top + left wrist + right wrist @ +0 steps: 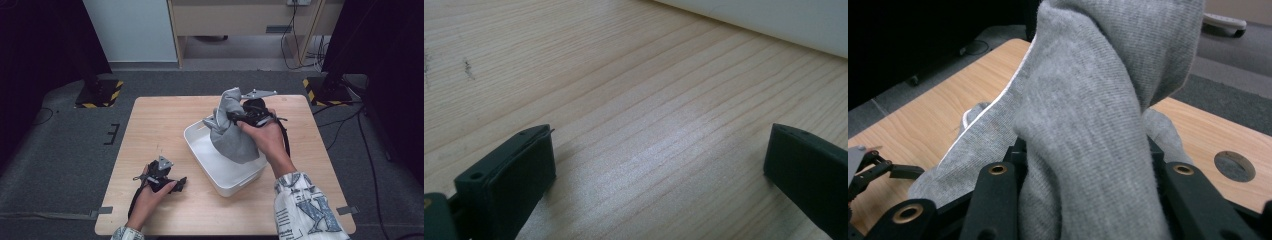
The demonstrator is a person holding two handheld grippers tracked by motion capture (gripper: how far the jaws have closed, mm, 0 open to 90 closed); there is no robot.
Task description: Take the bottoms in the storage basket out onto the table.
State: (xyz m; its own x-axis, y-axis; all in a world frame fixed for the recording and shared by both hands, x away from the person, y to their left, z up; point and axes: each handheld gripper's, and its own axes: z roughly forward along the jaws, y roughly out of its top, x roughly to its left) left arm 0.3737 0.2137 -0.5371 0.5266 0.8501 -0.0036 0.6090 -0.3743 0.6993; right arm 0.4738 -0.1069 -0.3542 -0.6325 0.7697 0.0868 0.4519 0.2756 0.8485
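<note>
Right gripper (239, 119): jaws clamped on a bunched grey cloth (233, 131), held above the white tub (200, 145) at the table's (160, 120) centre. Left gripper (172, 184): jaws wide apart, nothing between them, resting on the wood near the tub. Sleeve print (307, 207) illegible.

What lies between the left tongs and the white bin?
Only bare wood. In the high view, the left tongs rest apart from the white bin on the table; the left gripper view shows the same bare stretch.
</note>
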